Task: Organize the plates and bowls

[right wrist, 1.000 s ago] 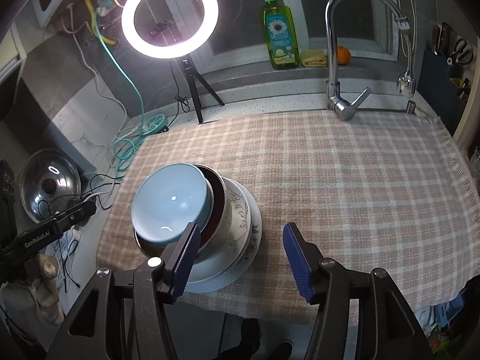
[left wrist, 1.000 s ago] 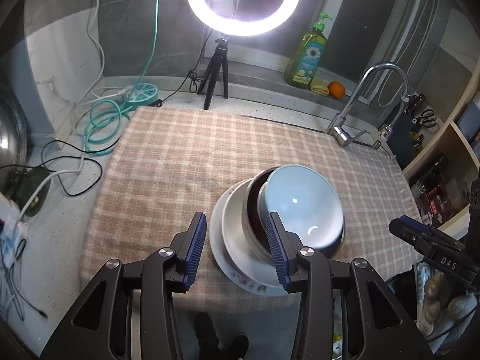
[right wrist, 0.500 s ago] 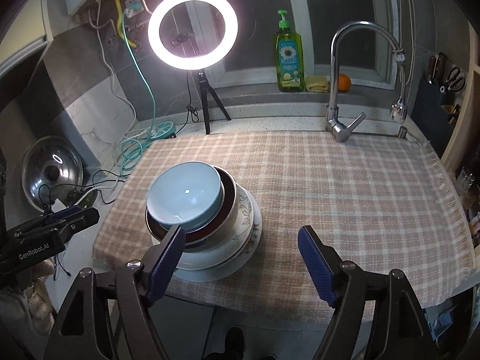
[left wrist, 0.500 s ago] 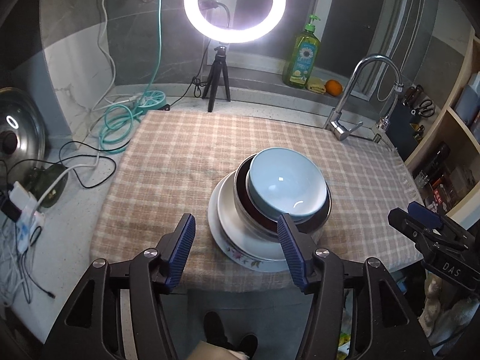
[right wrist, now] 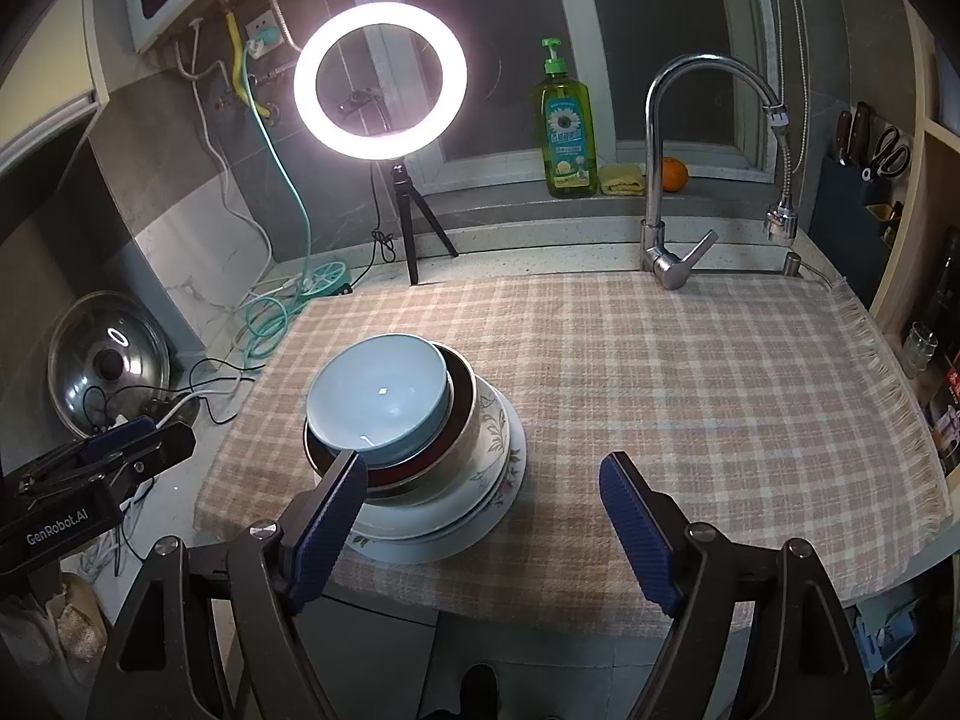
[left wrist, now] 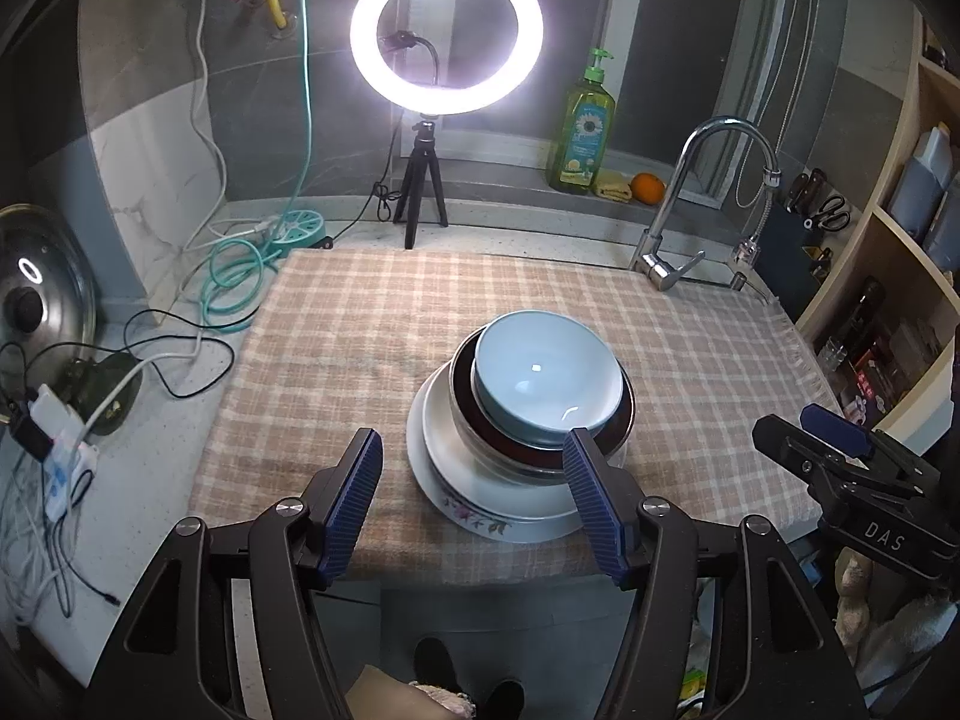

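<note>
A light blue bowl (left wrist: pixel 549 381) sits tilted in a dark red bowl (left wrist: pixel 621 420), which rests on a white plate (left wrist: pixel 447 456) over a floral plate (left wrist: pixel 474 516). The stack stands near the front edge of the checked cloth (left wrist: pixel 360 330). My left gripper (left wrist: pixel 473 441) hovers in front of the stack, jaws opening, nothing between its pads. My right gripper (right wrist: pixel 483 463) is open and empty, with the blue bowl (right wrist: pixel 378 396) and floral plate (right wrist: pixel 501 450) ahead to its left. Each gripper also shows at the edge of the other's view: the right gripper (left wrist: pixel 834 426), the left gripper (right wrist: pixel 138 438).
A ring light (left wrist: pixel 447 30) on a tripod, a green soap bottle (left wrist: pixel 588 126), an orange (left wrist: pixel 648 187) and a faucet (left wrist: pixel 690 198) line the back. A pot lid (left wrist: pixel 42 294), cables and a teal hose (left wrist: pixel 234 276) lie left. Shelves (left wrist: pixel 888 240) stand right.
Both grippers have drawn back from the stack and risen a little, so it looks smaller. Both pairs of jaws have spread wider. The dishes have not moved.
</note>
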### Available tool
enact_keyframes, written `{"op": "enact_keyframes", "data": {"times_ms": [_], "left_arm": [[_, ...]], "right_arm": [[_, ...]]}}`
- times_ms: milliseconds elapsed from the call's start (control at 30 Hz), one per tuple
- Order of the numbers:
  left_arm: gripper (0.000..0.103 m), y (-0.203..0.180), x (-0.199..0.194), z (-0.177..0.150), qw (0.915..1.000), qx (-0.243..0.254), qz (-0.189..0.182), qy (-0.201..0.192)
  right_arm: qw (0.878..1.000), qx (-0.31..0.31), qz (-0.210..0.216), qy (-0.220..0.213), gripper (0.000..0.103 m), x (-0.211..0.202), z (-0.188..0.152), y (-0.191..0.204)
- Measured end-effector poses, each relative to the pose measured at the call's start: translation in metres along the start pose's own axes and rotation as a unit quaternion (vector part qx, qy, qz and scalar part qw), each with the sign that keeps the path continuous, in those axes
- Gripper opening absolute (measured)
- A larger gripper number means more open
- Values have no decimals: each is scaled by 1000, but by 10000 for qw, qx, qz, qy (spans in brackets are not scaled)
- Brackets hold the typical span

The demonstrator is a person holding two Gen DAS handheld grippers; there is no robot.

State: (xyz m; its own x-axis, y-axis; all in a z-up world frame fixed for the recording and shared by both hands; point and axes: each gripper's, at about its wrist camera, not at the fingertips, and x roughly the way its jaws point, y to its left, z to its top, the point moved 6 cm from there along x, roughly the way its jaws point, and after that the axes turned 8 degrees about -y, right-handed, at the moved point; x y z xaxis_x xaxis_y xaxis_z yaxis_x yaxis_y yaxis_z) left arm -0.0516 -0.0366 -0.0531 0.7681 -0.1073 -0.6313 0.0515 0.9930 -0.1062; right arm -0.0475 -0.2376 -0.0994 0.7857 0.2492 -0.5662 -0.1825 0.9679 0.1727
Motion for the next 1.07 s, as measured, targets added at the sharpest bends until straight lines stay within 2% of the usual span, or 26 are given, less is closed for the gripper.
{"op": "enact_keyframes", "data": {"times_ms": [1067], "left_arm": [[62,1,-3,-1,10000,-69,-37,16]], "right_arm": [[10000,11,-24,42,77,-2,-4,-3]]}}
